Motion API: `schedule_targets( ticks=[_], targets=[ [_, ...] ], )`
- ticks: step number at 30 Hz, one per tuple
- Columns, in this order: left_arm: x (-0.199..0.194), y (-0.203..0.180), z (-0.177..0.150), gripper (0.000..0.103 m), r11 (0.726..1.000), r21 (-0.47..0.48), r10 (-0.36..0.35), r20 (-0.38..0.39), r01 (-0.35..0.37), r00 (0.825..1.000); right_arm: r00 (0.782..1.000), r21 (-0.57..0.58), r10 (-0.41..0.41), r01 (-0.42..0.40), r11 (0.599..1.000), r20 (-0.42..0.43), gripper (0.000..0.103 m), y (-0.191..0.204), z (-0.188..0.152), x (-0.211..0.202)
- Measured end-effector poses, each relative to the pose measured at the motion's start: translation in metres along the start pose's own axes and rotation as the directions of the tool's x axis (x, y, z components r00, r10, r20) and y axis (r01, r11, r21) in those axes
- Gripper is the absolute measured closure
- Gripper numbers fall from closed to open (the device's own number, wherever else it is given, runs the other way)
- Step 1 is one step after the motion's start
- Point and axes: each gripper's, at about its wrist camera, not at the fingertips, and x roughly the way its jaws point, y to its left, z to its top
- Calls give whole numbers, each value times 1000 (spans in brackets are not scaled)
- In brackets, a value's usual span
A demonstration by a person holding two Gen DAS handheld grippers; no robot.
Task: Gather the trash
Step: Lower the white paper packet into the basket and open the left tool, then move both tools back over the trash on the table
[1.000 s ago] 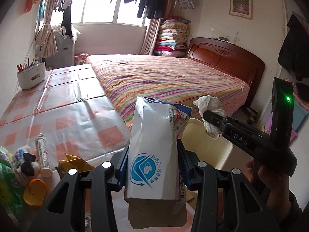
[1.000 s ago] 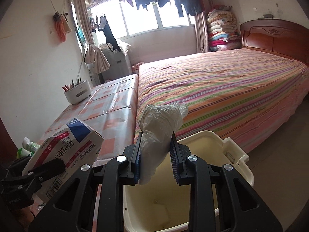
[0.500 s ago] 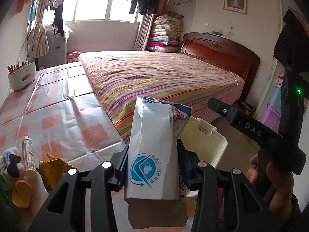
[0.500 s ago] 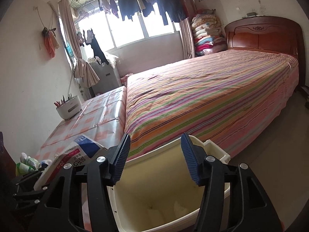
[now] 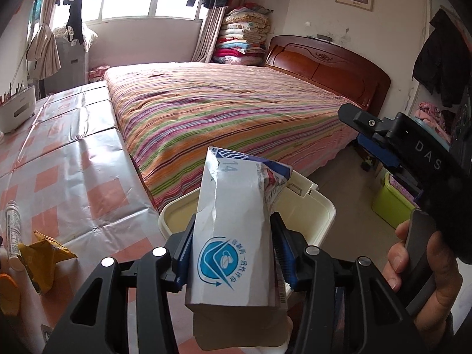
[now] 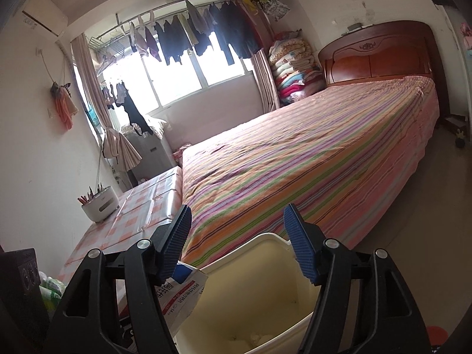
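My left gripper [image 5: 231, 253] is shut on a crumpled white medicine box [image 5: 233, 230] with a blue logo, held above the near rim of the cream trash bin [image 5: 318, 206]. The box's end shows in the right wrist view [image 6: 183, 292]. My right gripper [image 6: 239, 236] is open and empty above the bin [image 6: 250, 292]. It also shows in the left wrist view [image 5: 368, 132], to the right of the bin. White tissue [image 6: 256, 339] lies at the bin's bottom.
A table with a checked plastic cloth [image 5: 67, 177] is at the left, carrying a yellow wrapper [image 5: 44, 253], a white tube [image 5: 13, 236] and a white holder [image 5: 16, 112]. A striped bed [image 5: 230, 112] lies behind the bin. A green box [image 5: 392, 203] stands at the right.
My right gripper opened and let the white tissue drop into the bin, then rose and tilted up. My left gripper carried the box closer over the bin.
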Motion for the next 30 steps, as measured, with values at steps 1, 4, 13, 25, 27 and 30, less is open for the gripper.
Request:
schedule_targets(
  ticks=[1, 4, 13, 25, 27, 30],
  targets=[
    [2, -1, 0, 42, 1000, -7, -6, 0, 6, 1000, 1000, -1, 2, -2, 1000, -2, 39, 0, 0, 0],
    [1, -4, 0, 31, 1000, -4, 10, 21, -10, 1000, 1000, -6, 4, -4, 1000, -3, 39, 1, -2, 0],
    [-21, 10, 1, 26, 997, -15, 73, 54, -72, 996, 1000, -32, 28, -28, 999, -13, 33, 10, -5, 1],
    [-73, 79, 0, 25, 968, -148, 217, 83, -203, 973, 985, -94, 140, -149, 984, -96, 28, 66, -19, 22],
    [-81, 91, -2, 25, 958, -166, 249, 85, -233, 965, 977, -118, 174, -188, 975, -124, 26, 84, -25, 27],
    [-97, 111, -8, 25, 941, -202, 293, 85, -272, 952, 961, -155, 223, -248, 956, -163, 24, 113, -35, 33]
  ],
)
